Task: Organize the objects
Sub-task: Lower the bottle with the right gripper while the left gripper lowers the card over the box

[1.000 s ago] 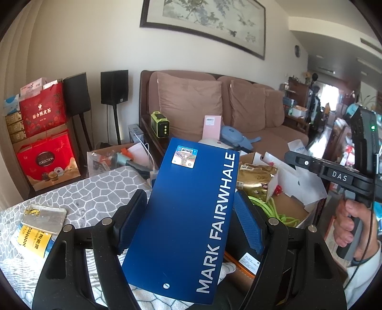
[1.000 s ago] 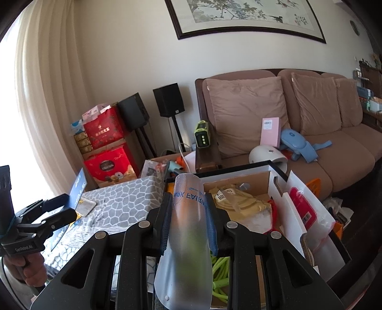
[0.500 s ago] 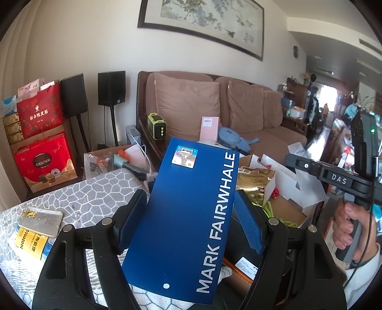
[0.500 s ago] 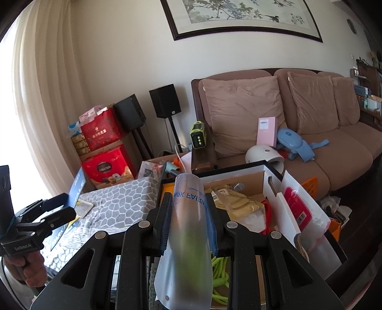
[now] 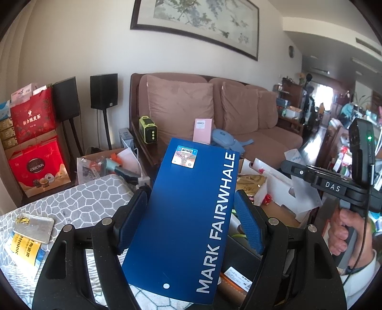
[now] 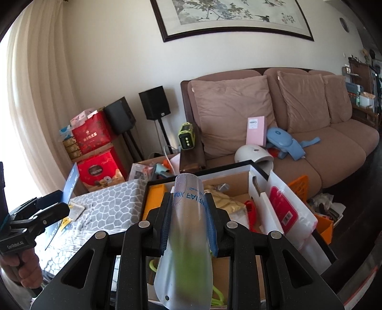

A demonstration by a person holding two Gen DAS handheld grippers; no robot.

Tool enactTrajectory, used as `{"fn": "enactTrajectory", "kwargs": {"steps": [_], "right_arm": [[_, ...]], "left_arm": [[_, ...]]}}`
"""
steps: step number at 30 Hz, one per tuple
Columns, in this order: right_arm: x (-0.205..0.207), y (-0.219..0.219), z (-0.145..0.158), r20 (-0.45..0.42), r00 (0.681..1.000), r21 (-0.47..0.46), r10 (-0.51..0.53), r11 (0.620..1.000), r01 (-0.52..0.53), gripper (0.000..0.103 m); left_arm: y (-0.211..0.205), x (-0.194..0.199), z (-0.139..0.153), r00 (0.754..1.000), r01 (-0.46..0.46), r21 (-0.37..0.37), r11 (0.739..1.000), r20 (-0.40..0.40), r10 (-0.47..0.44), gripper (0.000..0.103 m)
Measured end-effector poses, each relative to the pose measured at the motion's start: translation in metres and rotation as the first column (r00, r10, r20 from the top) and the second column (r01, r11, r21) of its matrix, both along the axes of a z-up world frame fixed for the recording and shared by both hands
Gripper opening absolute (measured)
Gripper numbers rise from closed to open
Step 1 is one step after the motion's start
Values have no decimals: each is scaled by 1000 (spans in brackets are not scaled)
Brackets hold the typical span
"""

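Your left gripper (image 5: 191,209) is clamped on the blue card (image 5: 191,209) reading "MARK FAIRWHALE", held over the grey patterned tabletop (image 5: 78,198). Your right gripper (image 6: 189,219) pinches a frosted clear sleeve (image 6: 186,226), mirrored lettering, above the open box (image 6: 260,176). "DAS" marks its handle.

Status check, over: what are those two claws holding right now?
Left claw shut on blue card. Right claw shut on clear sleeve, above open box. Nothing blocking.

Home living room. Ahead of the grippers: brown cushioned three-seat sofa (image 6: 298,124), framed ink painting of branches (image 6: 236,16) above it, two black stand-mounted speakers (image 6: 154,106), red gift boxes (image 5: 35,167) stacked left, pale curtain (image 6: 31,95).
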State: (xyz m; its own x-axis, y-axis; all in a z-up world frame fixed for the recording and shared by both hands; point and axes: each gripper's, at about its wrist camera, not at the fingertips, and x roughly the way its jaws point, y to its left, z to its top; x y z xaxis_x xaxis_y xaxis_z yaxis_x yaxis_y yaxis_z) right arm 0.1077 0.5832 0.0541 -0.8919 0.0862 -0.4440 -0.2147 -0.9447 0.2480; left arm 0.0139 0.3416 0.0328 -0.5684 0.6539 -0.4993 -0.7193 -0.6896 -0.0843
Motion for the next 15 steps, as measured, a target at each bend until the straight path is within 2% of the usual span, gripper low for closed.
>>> {"fn": "enactTrajectory", "kwargs": {"steps": [15], "right_arm": [[8, 15, 0, 0, 1000, -16, -30, 999, 30, 26]], "left_arm": [[20, 7, 4, 999, 34, 12, 999, 11, -34, 72]]}}
